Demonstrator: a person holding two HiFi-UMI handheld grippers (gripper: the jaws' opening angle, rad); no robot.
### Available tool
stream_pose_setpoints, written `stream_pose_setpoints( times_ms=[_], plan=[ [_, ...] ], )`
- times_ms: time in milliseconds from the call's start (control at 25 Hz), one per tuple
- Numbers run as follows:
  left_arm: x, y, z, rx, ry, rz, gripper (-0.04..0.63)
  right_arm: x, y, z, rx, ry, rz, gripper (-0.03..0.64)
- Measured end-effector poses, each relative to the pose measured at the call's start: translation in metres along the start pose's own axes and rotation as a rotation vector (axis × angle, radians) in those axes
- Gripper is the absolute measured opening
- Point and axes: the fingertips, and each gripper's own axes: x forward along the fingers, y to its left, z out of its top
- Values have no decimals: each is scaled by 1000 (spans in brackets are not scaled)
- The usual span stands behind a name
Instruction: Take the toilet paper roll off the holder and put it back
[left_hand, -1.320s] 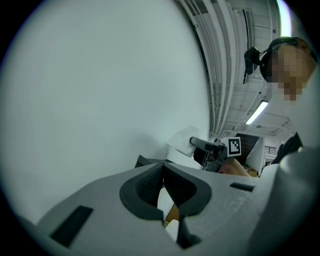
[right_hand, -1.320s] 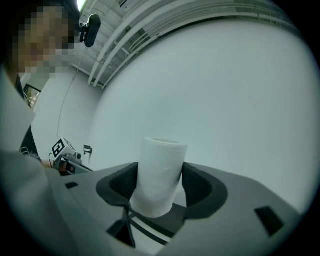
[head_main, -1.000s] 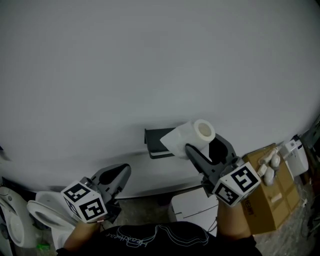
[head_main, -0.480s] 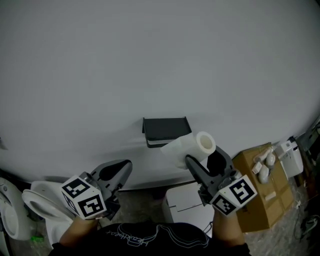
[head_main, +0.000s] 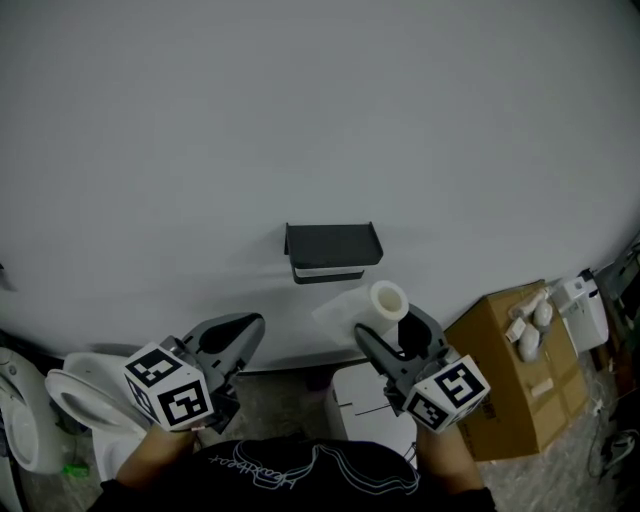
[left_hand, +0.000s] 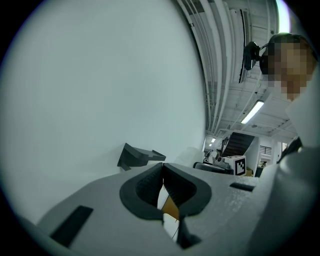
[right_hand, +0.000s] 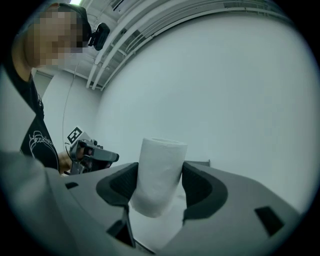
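Toilet paper roll (head_main: 378, 305) is sitting off the holder (head_main: 333, 245), just below and to its right, apart from it. Right gripper (head_main: 392, 335) is pinching the roll between its fingers (right_hand: 120, 186), with the roll standing upright in the right gripper view. Left gripper (head_main: 245, 335) is hanging lower left, fingers (left_hand: 145, 185) pressed together on nothing. The black holder is sitting on a plain white wall (head_main: 300, 120). On the floor (head_main: 290, 410) are standing a toilet (head_main: 80, 400), a white box (head_main: 375, 400) and a cardboard box (head_main: 510, 370).

The right gripper (head_main: 386, 326) hides the lower end (perhaps half) of the toilet paper roll (head_main: 388, 298).
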Motion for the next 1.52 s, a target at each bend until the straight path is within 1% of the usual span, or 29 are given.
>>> stream_pose_setpoints(
  times_ms=[120, 440, 840, 1160, 1520],
  plan=[
    [0, 3, -2, 5, 3, 15, 5, 1, -1, -12, 14, 18, 2, 276],
    [6, 7, -10, -7, 17, 17, 5, 5, -9, -39, 45, 73, -3, 276],
    [10, 11, -11, -9, 24, 12, 5, 6, -15, -46, 61, 80, -8, 276],
    [19, 11, -9, -4, 22, -3, 5, 2, -18, -36, 46, 67, -5, 276],
    [27, 11, -4, 1, 20, -20, 5, 2, -24, 4, -17, 7, -6, 276]
  ],
)
